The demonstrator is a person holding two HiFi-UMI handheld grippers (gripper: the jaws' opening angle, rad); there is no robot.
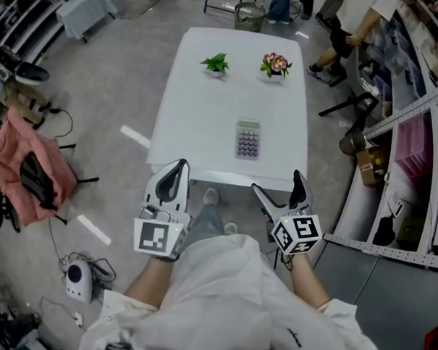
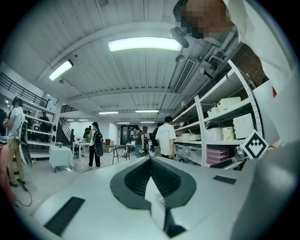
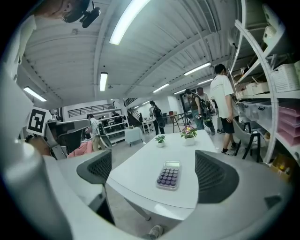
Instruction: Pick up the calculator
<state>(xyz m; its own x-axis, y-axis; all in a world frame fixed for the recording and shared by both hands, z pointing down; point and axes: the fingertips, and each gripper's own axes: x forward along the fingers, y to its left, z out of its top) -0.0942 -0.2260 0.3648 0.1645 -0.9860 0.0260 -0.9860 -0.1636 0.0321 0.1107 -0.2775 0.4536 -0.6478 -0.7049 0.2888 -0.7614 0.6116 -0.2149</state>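
calculator point(image 1: 248, 139) on white table point(image 1: 194, 106)

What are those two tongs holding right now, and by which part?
Nothing. The left tongs are shut and empty, the right tongs stand open, and the calculator lies untouched on the white table.

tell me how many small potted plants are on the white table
2. A green leafy plant in a white pot sits at the white table's far end; a pink-flowered potted plant stands to its right. None seems hidden.
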